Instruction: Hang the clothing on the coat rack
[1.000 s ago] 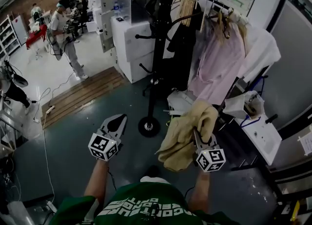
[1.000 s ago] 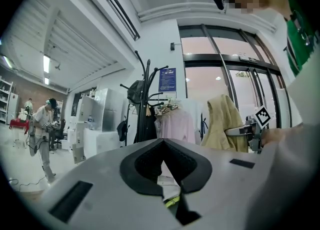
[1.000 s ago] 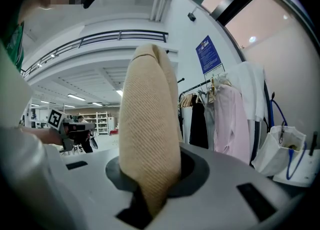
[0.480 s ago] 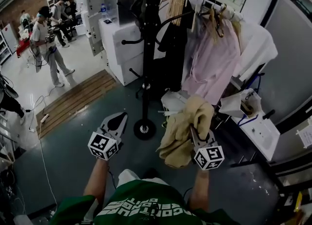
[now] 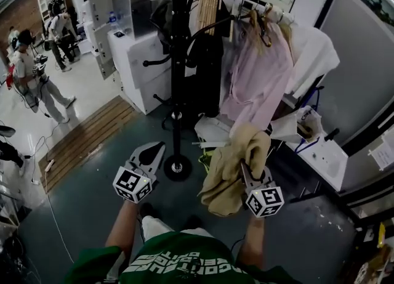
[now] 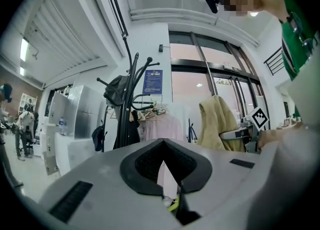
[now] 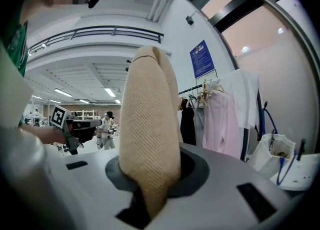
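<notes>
The left gripper [image 5: 149,152] is hovering empty, its jaws drawn together on nothing, just left of the black coat rack [image 5: 178,61], which is showing some bare arms higher up. To the right, the beige garment [image 5: 233,164] is hanging bunched from the right gripper [image 5: 248,169], whose jaws are clamping a fold of it. The hanging is not yet done: the cloth is sitting low, beside the rack's base, and is needing a lift onto a hook.
</notes>
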